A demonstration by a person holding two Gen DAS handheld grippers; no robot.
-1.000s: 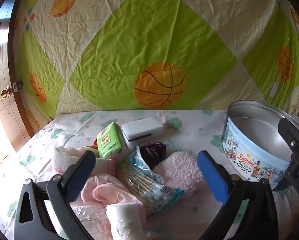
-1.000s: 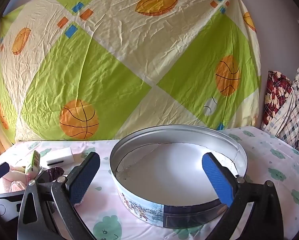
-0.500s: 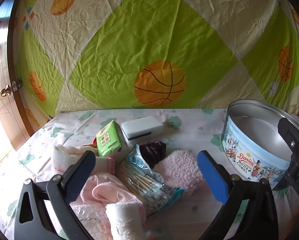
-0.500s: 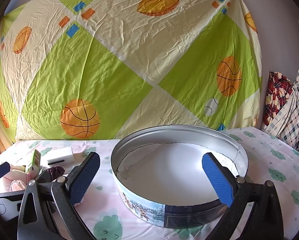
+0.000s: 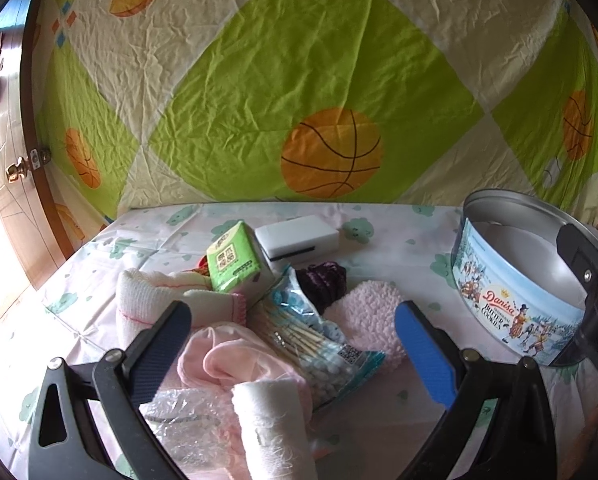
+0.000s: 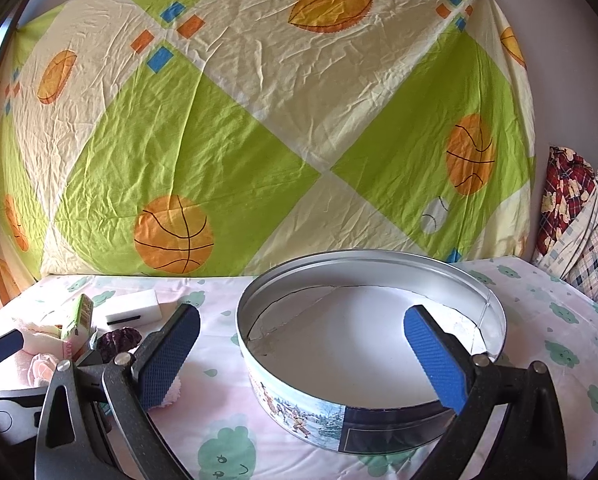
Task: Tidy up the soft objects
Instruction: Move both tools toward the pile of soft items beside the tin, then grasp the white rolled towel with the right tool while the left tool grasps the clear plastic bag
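A pile of soft things lies on the table: a fluffy pink pad (image 5: pixel 369 318), a pink cloth (image 5: pixel 235 360), a rolled white-and-pink towel (image 5: pixel 155 294), a white rolled cloth (image 5: pixel 275 428), a dark purple scrunchie (image 5: pixel 327 280), a cotton-swab bag (image 5: pixel 315 340) and a green tissue pack (image 5: pixel 237 262). My left gripper (image 5: pixel 295 350) is open above the pile, holding nothing. A round Danisa cookie tin (image 6: pixel 373 334) stands open and empty to the right; it also shows in the left wrist view (image 5: pixel 515 280). My right gripper (image 6: pixel 303 354) is open at the tin's near rim.
A white sponge block (image 5: pixel 297 238) lies behind the pile. A basketball-print sheet (image 6: pixel 259 128) hangs behind the table. A wooden door (image 5: pixel 15 208) is at the left, plaid cloths (image 6: pixel 579 232) at the right. A crinkled clear plastic bag (image 5: pixel 183 408) lies at the pile's near edge.
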